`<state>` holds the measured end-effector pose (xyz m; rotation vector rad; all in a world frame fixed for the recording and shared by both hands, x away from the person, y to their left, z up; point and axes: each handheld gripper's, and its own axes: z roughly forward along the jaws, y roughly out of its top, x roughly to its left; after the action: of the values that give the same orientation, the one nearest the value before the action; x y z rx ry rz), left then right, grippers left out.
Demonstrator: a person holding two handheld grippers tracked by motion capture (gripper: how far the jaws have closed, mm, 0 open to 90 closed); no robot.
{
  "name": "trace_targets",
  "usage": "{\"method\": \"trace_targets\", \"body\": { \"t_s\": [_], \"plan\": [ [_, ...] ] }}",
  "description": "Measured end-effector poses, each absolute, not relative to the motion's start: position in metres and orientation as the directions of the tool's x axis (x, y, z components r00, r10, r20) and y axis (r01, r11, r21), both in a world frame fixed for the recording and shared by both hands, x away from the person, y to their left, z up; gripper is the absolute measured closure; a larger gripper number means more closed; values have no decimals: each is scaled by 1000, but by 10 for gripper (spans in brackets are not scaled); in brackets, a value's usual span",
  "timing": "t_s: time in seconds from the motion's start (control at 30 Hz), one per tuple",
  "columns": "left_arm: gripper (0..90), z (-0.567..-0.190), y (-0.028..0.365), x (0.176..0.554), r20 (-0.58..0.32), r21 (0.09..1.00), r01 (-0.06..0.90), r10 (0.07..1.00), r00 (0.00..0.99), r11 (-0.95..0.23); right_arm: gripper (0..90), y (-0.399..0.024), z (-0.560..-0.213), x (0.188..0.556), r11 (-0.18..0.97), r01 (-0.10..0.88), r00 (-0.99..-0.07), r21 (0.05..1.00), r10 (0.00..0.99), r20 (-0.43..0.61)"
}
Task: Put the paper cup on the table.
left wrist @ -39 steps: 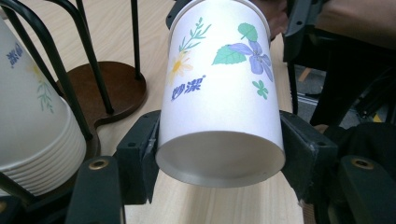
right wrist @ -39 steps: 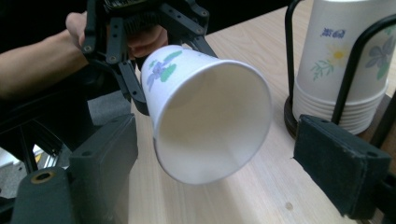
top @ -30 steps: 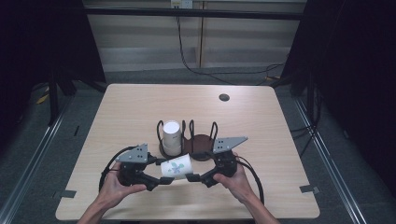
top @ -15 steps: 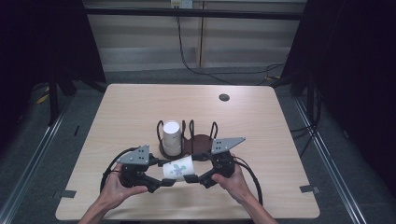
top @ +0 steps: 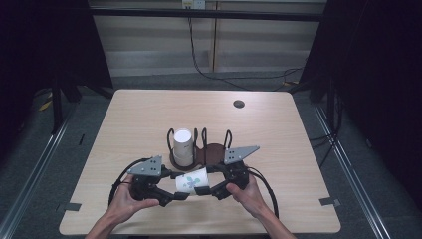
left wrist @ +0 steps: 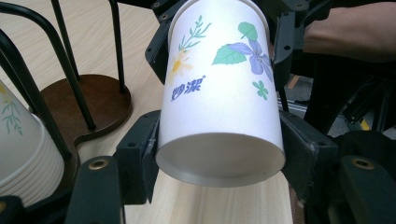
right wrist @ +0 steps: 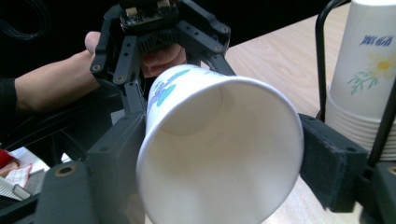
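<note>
A white paper cup (top: 191, 180) printed with flowers lies on its side above the table's near middle, held from both ends. My left gripper (top: 173, 191) is shut on its closed base end (left wrist: 219, 93), one jaw on each side. On the open rim end (right wrist: 219, 154), my right gripper (top: 213, 188) is shut too. Just behind them a stack of like cups (top: 182, 147) stands upside down in the left well of a dark brown holder (top: 215, 152) with black wire loops. The stack (left wrist: 23, 154) sits left of my left gripper (left wrist: 219, 158) and right of my right gripper (right wrist: 219, 158).
The holder's right well (left wrist: 84, 100) has no cups in it. A small round black disc (top: 239, 103) lies at the far right of the wooden table (top: 124, 114). Black cables (top: 118, 181) trail from both grippers near the front edge.
Both grippers and the cup between them have drifted very slightly toward the near edge. The hold on the cup is the same.
</note>
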<state>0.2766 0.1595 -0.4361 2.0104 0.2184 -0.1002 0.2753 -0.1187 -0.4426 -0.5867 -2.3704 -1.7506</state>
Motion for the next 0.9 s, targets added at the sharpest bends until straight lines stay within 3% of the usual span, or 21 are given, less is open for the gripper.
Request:
{"method": "trace_targets", "body": {
  "t_s": [0.7, 0.9],
  "plan": [
    [313, -443, 158, 279, -204, 875, 242, 135, 970, -418, 302, -123, -441, 276, 218, 398, -910, 891, 221, 352],
    [228, -444, 159, 280, -214, 867, 262, 158, 964, -424, 306, -124, -440, 274, 224, 391, -912, 892, 227, 343]
  ]
}}
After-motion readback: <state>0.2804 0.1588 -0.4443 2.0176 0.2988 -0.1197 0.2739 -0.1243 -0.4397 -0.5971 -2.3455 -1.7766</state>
